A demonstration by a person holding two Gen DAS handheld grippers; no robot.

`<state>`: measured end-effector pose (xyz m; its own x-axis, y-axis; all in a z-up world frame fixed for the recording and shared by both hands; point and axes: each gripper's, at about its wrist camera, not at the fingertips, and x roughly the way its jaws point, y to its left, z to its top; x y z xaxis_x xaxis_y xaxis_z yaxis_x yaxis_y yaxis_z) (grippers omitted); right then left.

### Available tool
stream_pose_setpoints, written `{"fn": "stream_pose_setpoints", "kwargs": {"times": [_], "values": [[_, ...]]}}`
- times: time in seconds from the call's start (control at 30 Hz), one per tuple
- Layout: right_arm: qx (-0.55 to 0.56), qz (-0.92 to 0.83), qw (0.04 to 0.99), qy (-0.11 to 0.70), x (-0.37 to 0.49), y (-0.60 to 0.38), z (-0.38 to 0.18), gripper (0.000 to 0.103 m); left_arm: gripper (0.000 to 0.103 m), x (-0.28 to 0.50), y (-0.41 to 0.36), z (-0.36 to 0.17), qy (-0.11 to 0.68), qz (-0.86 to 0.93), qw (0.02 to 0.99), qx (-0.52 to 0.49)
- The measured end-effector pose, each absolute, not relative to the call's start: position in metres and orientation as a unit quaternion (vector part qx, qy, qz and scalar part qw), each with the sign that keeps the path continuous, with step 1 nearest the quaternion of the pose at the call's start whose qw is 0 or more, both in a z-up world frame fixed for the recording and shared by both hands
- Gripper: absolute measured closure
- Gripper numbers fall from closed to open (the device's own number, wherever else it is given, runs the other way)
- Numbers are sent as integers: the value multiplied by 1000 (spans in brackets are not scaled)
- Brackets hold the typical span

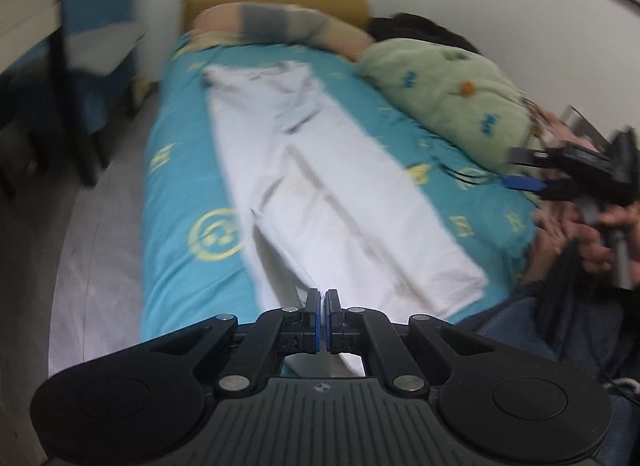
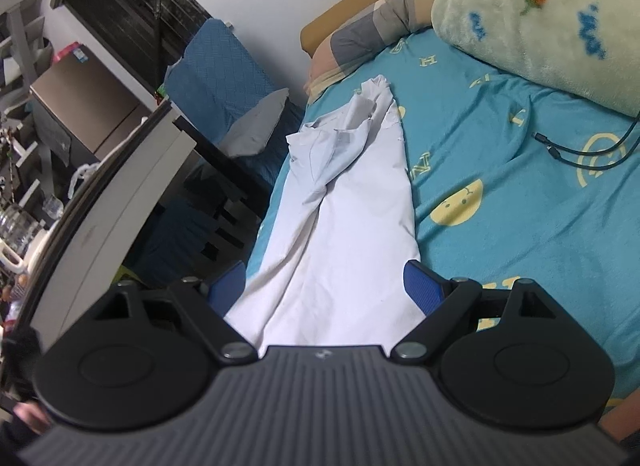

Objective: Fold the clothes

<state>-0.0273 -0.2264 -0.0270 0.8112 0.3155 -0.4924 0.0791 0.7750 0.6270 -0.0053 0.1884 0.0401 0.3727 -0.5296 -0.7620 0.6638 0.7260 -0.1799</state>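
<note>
White trousers lie lengthwise on a turquoise bed sheet, waistband at the far end, legs toward me. My left gripper is shut on the near hem of the trousers. In the right wrist view the same trousers run from between the jaws toward the head of the bed. My right gripper is open, its blue pads on either side of the cloth without pinching it. The right gripper also shows at the right edge of the left wrist view.
A green fleece blanket lies bunched along the wall side of the bed. A striped pillow sits at the headboard. A black cable lies on the sheet. A white desk and blue chair stand beside the bed.
</note>
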Motion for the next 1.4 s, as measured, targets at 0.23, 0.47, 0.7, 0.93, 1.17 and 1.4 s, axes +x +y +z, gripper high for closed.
{"fn": "stream_pose_setpoints", "kwargs": {"times": [0.23, 0.47, 0.7, 0.93, 1.17, 1.4], "values": [[343, 69, 878, 327, -27, -227, -43, 16, 100, -16, 118, 18, 481, -377, 787, 84], [391, 70, 837, 376, -22, -226, -71, 16, 50, 15, 98, -8, 563, -320, 762, 24], [430, 54, 795, 425, -14, -223, -101, 16, 26, 80, 135, -49, 625, -161, 761, -70], [418, -2, 781, 464, 1, -221, -132, 19, 32, 119, 178, -113, 698, -60, 702, -128], [437, 55, 749, 495, -3, -208, -144, 40, 42, 122, 159, -112, 704, -117, 697, -78], [405, 88, 746, 521, -10, -195, -141, 42, 66, 112, 135, -109, 738, -145, 659, -14]]}}
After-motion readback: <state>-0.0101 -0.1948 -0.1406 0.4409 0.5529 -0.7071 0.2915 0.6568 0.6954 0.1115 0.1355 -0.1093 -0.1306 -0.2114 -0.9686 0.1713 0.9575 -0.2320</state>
